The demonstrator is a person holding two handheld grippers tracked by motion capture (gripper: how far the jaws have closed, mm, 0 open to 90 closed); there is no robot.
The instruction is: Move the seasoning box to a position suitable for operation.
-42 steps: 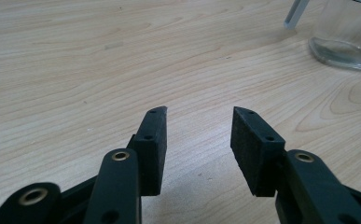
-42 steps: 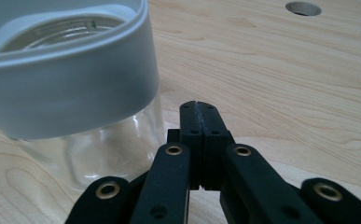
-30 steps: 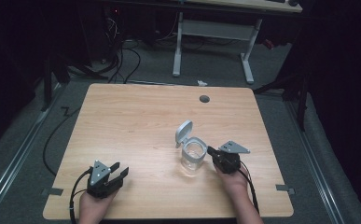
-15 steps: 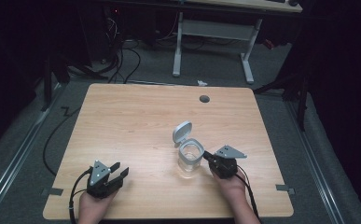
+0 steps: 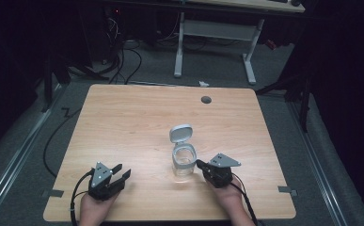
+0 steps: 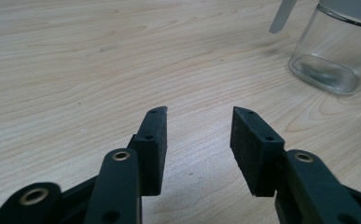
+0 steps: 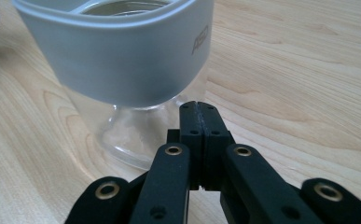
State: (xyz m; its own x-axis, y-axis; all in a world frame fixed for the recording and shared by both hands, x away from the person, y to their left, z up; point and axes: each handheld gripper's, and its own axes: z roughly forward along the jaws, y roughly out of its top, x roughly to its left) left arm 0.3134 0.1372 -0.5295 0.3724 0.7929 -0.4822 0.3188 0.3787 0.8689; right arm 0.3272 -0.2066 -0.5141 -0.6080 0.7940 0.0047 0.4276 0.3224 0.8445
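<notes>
A clear glass jar [image 5: 184,162] with a grey collar and a flipped-up grey lid [image 5: 181,133] stands on the wooden table [image 5: 132,117], right of centre near the front. My right gripper [image 5: 199,163] is shut, its tips at the jar's right side. In the right gripper view its closed jaws [image 7: 199,108] point at the jar [image 7: 122,51] just below the collar; touching or a hair apart, I cannot tell. My left gripper [image 5: 122,170] rests at the front left, open and empty [image 6: 197,116]; its jaws have just closed a little. The jar [image 6: 332,51] sits far to its right.
A small round grommet hole [image 5: 206,99] lies near the table's far edge. Beyond the table stand white desk legs [image 5: 248,52] and loose cables [image 5: 123,61] on the dark floor. A cable [image 5: 245,202] trails from the right gripper over the front edge.
The right gripper has moved left and a little toward the front edge, and the jar has slid the same way ahead of it. The left hand has stayed put.
</notes>
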